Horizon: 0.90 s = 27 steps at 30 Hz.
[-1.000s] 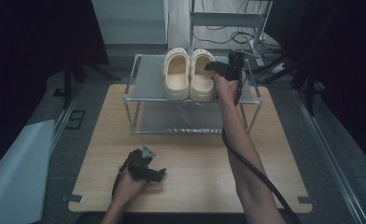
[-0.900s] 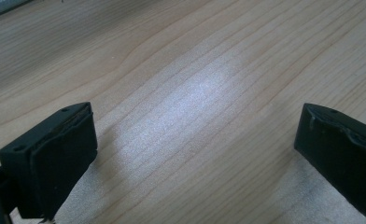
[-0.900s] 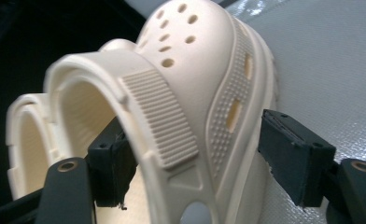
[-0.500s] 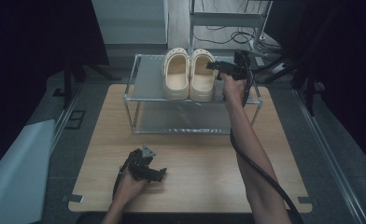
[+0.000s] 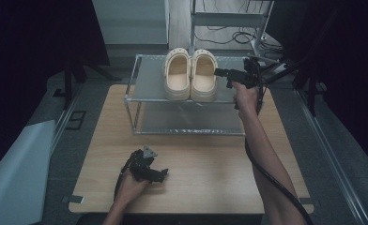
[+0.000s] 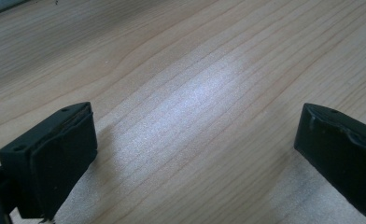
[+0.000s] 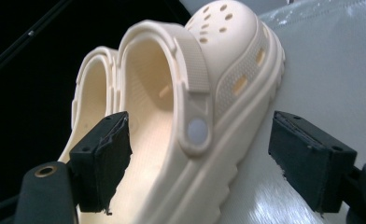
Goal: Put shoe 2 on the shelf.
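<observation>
Release confirmed: right gripper (image 5: pixel 221 72) has backed off the right clog (image 5: pixel 204 75), jaws just widened and empty. Both clogs sit paired on the rack's top shelf (image 5: pixel 149 84). Left gripper (image 5: pixel 159 174) rests wide open on the table (image 5: pixel 210 173). Placement looks complete.

1. A light wooden table (image 5: pixel 205 187) stands on a grey floor (image 5: pixel 346 154).
2. Dark curtains (image 5: pixel 27 56) hang on both sides.
3. Behind, a white cabinet (image 5: pixel 130 21) and a metal frame (image 5: pixel 229 18) stand, with cables (image 5: pixel 229 35) on the floor.
4. A white sheet (image 5: pixel 18 178) lies at the left.
</observation>
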Tool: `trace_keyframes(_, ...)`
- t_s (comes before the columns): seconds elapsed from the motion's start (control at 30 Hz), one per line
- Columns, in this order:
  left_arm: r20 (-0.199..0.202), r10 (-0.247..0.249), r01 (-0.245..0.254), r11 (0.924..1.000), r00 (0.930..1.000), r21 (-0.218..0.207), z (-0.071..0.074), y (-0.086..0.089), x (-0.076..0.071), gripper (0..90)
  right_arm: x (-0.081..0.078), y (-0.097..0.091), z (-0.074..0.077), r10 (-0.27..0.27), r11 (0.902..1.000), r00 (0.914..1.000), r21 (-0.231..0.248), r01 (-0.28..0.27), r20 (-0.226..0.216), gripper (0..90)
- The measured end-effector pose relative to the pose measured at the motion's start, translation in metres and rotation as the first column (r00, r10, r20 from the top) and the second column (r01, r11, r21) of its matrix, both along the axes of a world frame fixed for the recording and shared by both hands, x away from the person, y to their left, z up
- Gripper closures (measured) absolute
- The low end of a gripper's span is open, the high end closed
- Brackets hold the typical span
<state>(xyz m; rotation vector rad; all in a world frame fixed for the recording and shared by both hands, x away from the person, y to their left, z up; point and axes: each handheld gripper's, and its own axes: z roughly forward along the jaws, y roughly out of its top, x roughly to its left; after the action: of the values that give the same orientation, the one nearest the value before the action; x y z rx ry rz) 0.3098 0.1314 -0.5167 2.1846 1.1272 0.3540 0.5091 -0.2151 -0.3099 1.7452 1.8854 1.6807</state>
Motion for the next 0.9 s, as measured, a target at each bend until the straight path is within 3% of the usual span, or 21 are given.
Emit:
trace_keyframes(0.23, -0.004, 0.001, -0.001, 1.0, 1.0, -0.003, 0.0, 0.0, 0.0, 0.0, -0.015, -0.007, -0.009, 0.05, 0.9987, 0.9987, 0.01, -0.05, 0.013, 17.1)
trace_keyframes(0.4, -0.006, 0.0, 0.0, 1.0, 1.0, -0.003, 0.0, 0.0, -0.001, 0.0, -0.027, -0.011, -0.017, 0.106, 0.9924, 0.9943, 0.061, -0.107, 0.01, 15.7)
trace_keyframes(0.63, -0.005, 0.002, -0.002, 1.0, 1.0, -0.007, 0.0, 0.0, 0.0, 0.0, -0.042, -0.015, -0.026, 0.157, 0.9861, 0.9873, 0.052, -0.158, 0.025, 15.6)
trace_keyframes(0.9, -0.009, -0.002, 0.002, 0.9998, 1.0, -0.019, 0.0, 0.0, -0.001, 0.0, -0.061, -0.023, -0.035, 0.226, 0.9686, 0.9729, 0.095, -0.23, 0.049, 15.5)
